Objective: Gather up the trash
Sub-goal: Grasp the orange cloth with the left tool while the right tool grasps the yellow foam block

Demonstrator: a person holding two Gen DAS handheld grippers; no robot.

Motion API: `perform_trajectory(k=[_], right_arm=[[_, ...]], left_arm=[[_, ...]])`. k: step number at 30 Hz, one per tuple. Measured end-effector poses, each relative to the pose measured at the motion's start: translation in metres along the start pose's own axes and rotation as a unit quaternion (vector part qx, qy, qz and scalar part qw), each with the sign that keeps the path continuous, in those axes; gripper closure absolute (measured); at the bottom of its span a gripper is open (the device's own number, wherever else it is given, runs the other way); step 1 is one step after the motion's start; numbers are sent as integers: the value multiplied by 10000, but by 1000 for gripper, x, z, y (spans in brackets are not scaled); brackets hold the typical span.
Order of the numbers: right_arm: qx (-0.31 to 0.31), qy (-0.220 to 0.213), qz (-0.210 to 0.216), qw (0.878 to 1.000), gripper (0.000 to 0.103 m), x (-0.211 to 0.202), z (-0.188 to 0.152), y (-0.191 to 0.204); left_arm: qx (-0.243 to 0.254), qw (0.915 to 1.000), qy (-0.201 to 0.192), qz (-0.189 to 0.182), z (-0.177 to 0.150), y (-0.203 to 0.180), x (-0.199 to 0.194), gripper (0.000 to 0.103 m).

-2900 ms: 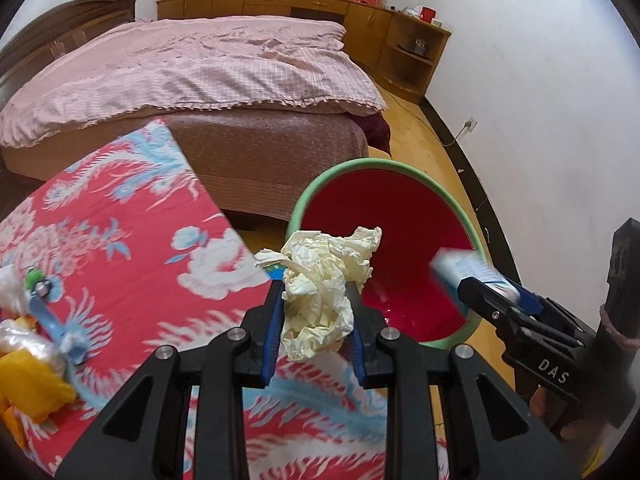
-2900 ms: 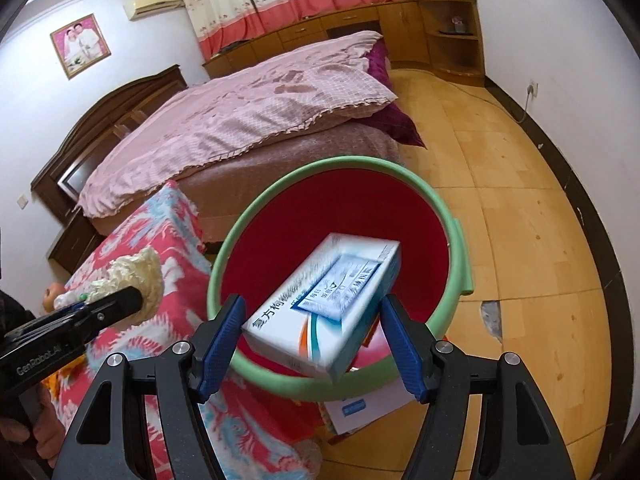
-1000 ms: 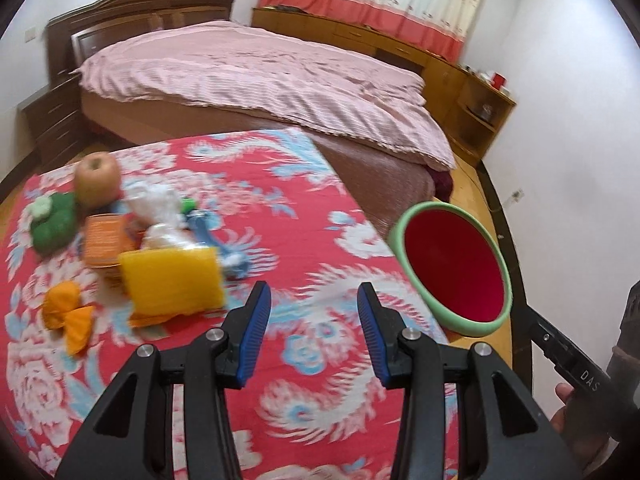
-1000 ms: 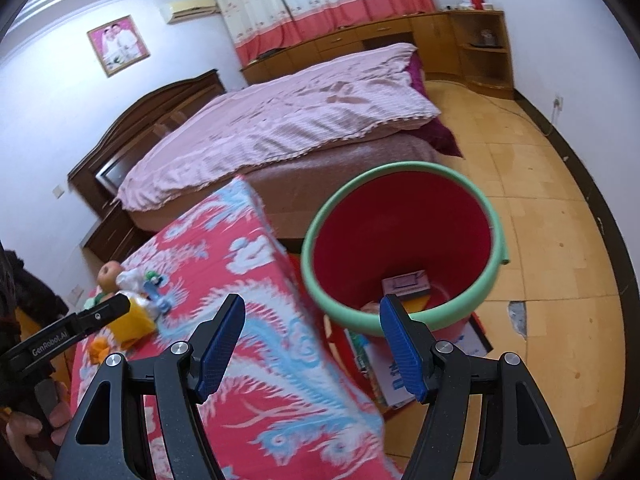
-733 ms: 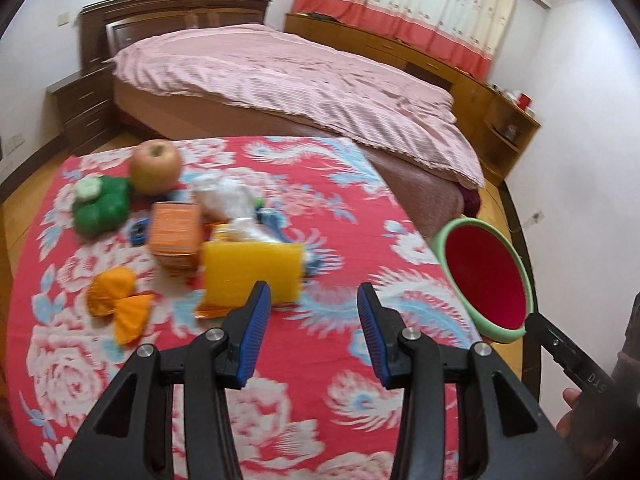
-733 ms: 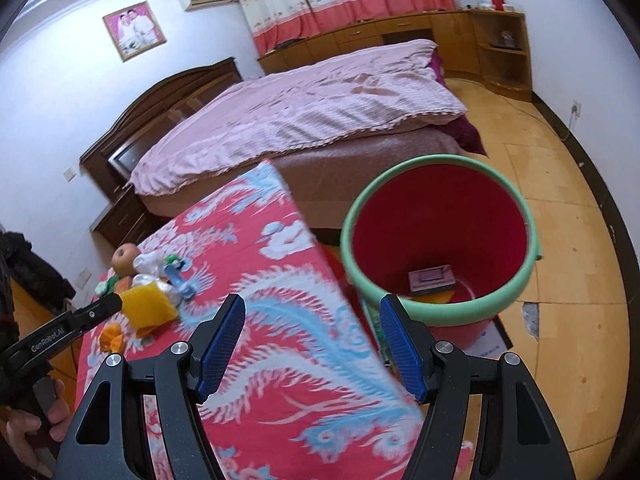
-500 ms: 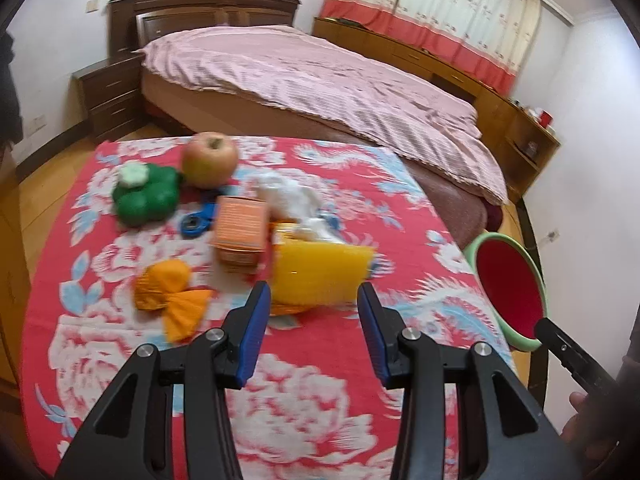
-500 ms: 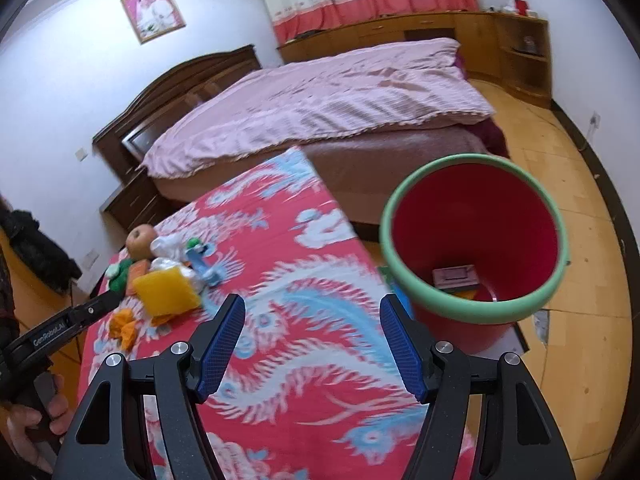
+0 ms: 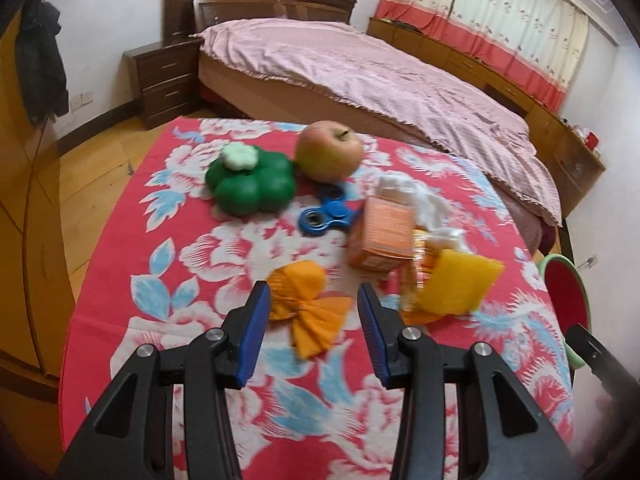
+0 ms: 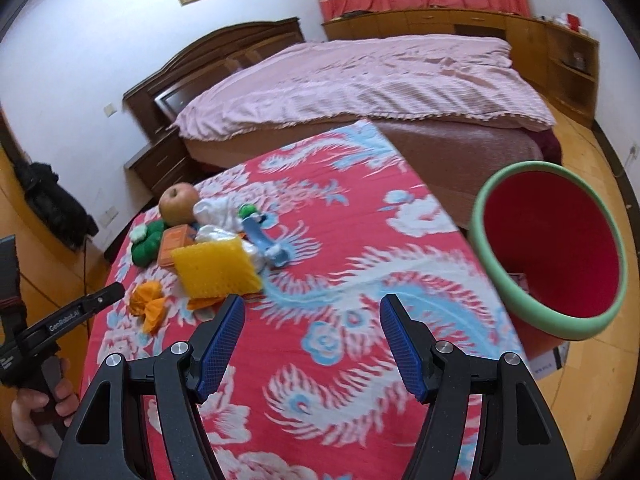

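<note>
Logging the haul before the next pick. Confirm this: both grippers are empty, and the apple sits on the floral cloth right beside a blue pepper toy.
One detail is wrong: the pepper toy is green, not blue, as the left wrist view shows. The rest stands: the left gripper and right gripper are both empty, and the apple sits on the floral cloth right beside it.

Red floral tablecloth (image 9: pixel 168 264), green-rimmed red bin (image 10: pixel 552 256), pink bedspread (image 10: pixel 360 84)
</note>
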State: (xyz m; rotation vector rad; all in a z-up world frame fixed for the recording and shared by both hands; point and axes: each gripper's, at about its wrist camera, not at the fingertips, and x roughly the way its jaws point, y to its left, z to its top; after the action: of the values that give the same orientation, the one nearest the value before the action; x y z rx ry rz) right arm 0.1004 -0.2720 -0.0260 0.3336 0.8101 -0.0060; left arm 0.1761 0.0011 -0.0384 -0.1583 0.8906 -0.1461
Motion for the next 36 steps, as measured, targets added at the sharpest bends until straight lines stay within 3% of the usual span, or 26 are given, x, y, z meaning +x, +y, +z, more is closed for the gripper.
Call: perform_trajectory(k=[18,28,30,32,36], right_arm=[[-389,531,324,9973,32,72,4,51],[-353,568,348,9972,32,98,8,54],[-332,587,416,9969,37,101,9,53],[-311,617,521,9962,51,103,8,53],[-320,627,639,9955,62,102,8,55]], left_arm=[[-192,9989,413,-139,-3,22,53,58],[-51,9995,262,-177,-2,17,60,58],[-39,9995,244,-207,-1,17,61,58],[-24,9994,236,-251,-1,17,61,61],[-40,9992,204,-341,-3,15,58,67]])
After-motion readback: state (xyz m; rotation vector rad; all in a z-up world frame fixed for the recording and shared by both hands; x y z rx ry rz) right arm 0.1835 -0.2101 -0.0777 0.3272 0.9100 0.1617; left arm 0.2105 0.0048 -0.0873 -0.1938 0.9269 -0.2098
